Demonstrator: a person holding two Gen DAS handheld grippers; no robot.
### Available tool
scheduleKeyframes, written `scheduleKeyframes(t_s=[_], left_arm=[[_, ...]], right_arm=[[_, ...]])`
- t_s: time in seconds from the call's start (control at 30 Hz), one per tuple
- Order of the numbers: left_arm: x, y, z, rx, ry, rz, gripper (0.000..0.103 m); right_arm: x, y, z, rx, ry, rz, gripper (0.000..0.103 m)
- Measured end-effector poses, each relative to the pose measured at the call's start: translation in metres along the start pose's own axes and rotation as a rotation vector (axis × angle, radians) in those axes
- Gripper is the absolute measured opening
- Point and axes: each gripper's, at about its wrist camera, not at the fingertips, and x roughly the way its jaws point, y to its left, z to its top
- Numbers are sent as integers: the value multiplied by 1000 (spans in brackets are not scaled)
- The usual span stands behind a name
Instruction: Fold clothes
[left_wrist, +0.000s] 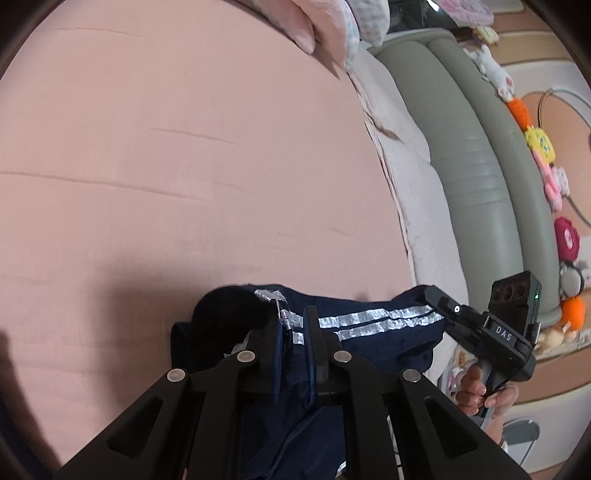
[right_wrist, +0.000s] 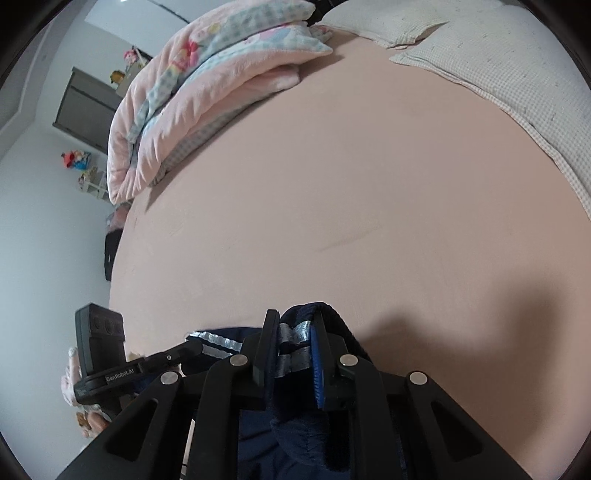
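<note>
Left tongs (left_wrist: 295, 332): pinching a fold of the navy garment (left_wrist: 369, 343) between both fingers, fabric bunched in the gap. A torn white label (left_wrist: 271, 295) sits just ahead of the left finger. Two silver reflective stripes (left_wrist: 376, 319) run from these tongs sideways toward the right tongs (left_wrist: 439, 301), which clamp the far end of the same stripe section. The cloth is stretched between the two tools and hangs down below them, lifted off the bed.

Right tongs (right_wrist: 291, 343), own camera: also closed on the navy garment (right_wrist: 303, 435), the striped band (right_wrist: 295, 338) gripped between a black pad and a blue pad (right_wrist: 317, 369). A rolled dark hem rises just past the fingertips. The left tongs (right_wrist: 192, 347) appear off to the left side, nose touching the stripe end.

A hand (left_wrist: 480, 395) wraps the handle of the right tool, seen below and beyond the left tongs.

Ahead of both tongs: pink bed sheet (right_wrist: 351, 203), mostly flat with a few light creases. Folded pink quilt (right_wrist: 207, 92) lies far ahead, to the left of the right tongs. Pale checked blanket (right_wrist: 517, 74) far ahead to their right. Grey padded headboard (left_wrist: 469, 177) beyond the right tool, with a row of plush toys (left_wrist: 543, 147) along it.
</note>
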Motion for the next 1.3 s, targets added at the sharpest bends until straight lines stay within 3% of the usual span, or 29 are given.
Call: scheduleKeyframes(t_s=[0.23, 0.43, 0.6, 0.73, 0.87, 0.93, 1.0, 1.07, 1.1, 1.13, 1.2, 1.3], left_arm=[[-40, 27, 4, -79, -57, -44, 9], [-54, 35, 13, -116, -87, -62, 9], [-62, 38, 21, -128, -99, -61, 9], [-63, 43, 18, -140, -64, -57, 9], [-55, 47, 13, -126, -13, -4, 10], [-47, 51, 11, -130, 20, 21, 12], [-42, 53, 8, -137, 36, 28, 12], [-37, 55, 5, -145, 65, 44, 16], [-35, 56, 4, -150, 76, 53, 25], [-34, 58, 3, -155, 86, 66, 40], [-34, 57, 2, -157, 74, 73, 57], [-35, 59, -4, -156, 84, 60, 58]], right_arm=[[0, -12, 12, 57, -15, 2, 14], [3, -34, 21, 158, -24, 31, 14], [15, -27, 34, 159, 5, 58, 14], [29, -9, 47, 83, 38, -38, 15], [38, 0, 50, 31, 57, -107, 16], [39, 0, 48, 27, 58, -124, 37], [38, -2, 46, 24, 50, -140, 46], [35, -5, 45, 33, 45, -157, 48], [34, -8, 45, 48, 48, -154, 53], [33, -11, 44, 63, 49, -152, 57], [29, -18, 44, 90, 36, -157, 57], [20, -26, 36, 110, 25, -157, 58]])
